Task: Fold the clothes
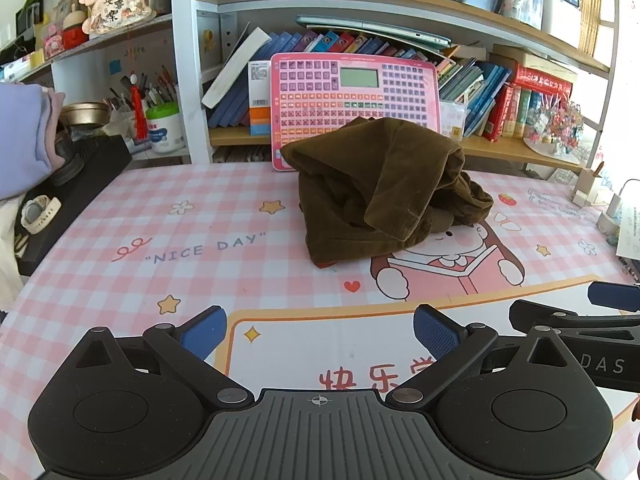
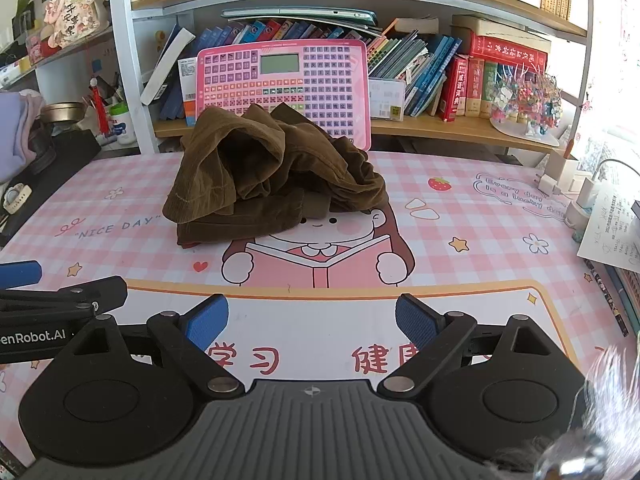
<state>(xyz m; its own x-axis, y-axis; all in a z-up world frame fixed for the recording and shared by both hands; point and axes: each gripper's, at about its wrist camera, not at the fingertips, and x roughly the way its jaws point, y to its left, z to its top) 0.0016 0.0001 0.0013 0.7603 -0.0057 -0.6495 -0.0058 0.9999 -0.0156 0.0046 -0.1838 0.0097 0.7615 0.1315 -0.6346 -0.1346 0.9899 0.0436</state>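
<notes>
Pink desk mat mid-frame holds crumpled brown garment; left gripper and right gripper released, empty; careless tug risks toppling pink keyboard toy behind.

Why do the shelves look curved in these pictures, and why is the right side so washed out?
In both wrist views the fisheye lens bows the bookshelf and the pink mat's edges. In the right wrist view, bright light from the right bleaches the papers; the left wrist view glares there too. The brown garment stays sharp in both.
</notes>
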